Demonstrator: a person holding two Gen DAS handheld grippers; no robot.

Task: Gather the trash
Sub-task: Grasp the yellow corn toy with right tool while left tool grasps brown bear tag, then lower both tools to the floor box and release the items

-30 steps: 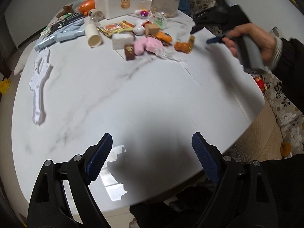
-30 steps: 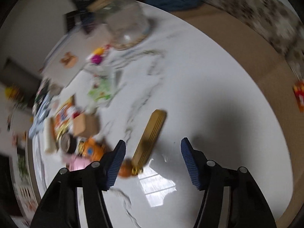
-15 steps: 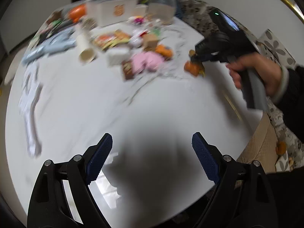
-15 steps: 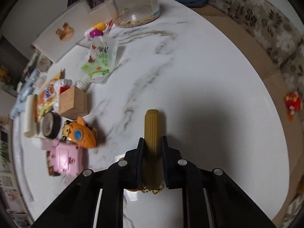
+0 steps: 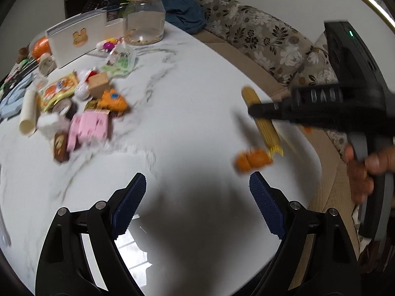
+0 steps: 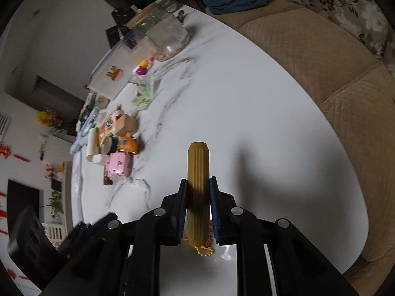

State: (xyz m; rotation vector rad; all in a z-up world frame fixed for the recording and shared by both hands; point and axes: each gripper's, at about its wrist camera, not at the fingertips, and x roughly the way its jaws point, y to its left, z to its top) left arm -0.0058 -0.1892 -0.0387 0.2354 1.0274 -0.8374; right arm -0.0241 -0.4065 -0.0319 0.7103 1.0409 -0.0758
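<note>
A ribbed yellow bar [image 6: 197,172] sticks out forward between my right gripper's [image 6: 197,187] blue pads, which are shut on it. A gold bead chain [image 6: 204,250] hangs from its near end. In the left wrist view the same bar [image 5: 265,128] is held clear of the white marble table [image 5: 185,86], and a blurred orange charm [image 5: 251,160] dangles under it. A hand [image 5: 370,170] grips the right gripper [image 5: 256,111] at the right edge. My left gripper [image 5: 197,185] is open over bare table, with nothing between its fingers.
Clutter lies on the table's left: a pink toy [image 5: 88,128], an orange fish toy [image 5: 113,100], a wooden block [image 5: 98,83], a snack packet [image 5: 58,90], a green pouch [image 5: 121,61], a paper tube [image 5: 28,113]. Behind stand a glass jar [image 5: 144,19] and a white box [image 5: 76,39]. A sofa [image 5: 259,37] borders the right.
My right gripper closed on the yellow bar and lifted it off the table, carrying it and its orange charm toward the near right. My left gripper swung across the table, still open.
</note>
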